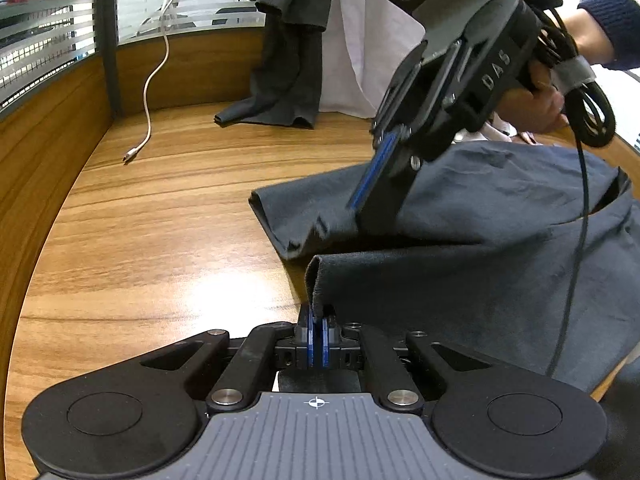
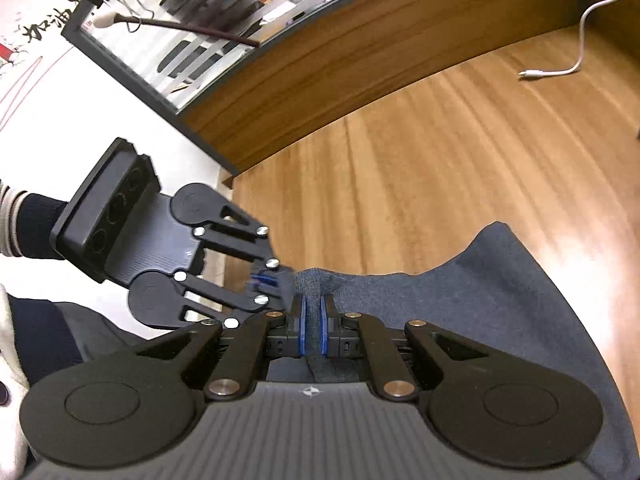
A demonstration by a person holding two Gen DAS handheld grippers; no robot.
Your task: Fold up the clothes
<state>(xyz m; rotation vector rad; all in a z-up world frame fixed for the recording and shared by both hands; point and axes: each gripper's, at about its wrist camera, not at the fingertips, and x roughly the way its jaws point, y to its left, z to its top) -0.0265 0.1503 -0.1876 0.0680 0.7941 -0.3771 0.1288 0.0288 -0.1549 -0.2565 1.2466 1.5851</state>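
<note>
1. Your left gripper (image 1: 318, 320) had its jaws clamped on a raised fold of the dark blue-grey garment (image 1: 500, 220), the cloth pinched between the blue pads (image 1: 308, 336) and standing up just ahead of them.
2. Your right gripper (image 2: 313, 312) also had its jaws closed on the garment (image 2: 480, 300), a strip of the fabric caught between its pads; seen from the left wrist, that gripper (image 1: 360, 208) angled down onto a rumpled edge of the cloth.
3. The garment lay spread on the wooden desk (image 1: 160, 220), stretching away to the right of the left jaws and bunched at the two gripped edges, which sat near each other.
4. Well beyond both sets of jaws, a white cable (image 1: 154, 80) trailed across the desk, and darker clothing (image 1: 288, 52) hung against a pale cloth (image 1: 360, 40) at the far side.
5. Your right hand (image 1: 536, 100), in a dark sleeve (image 1: 616, 20), held the right gripper's handle.
</note>
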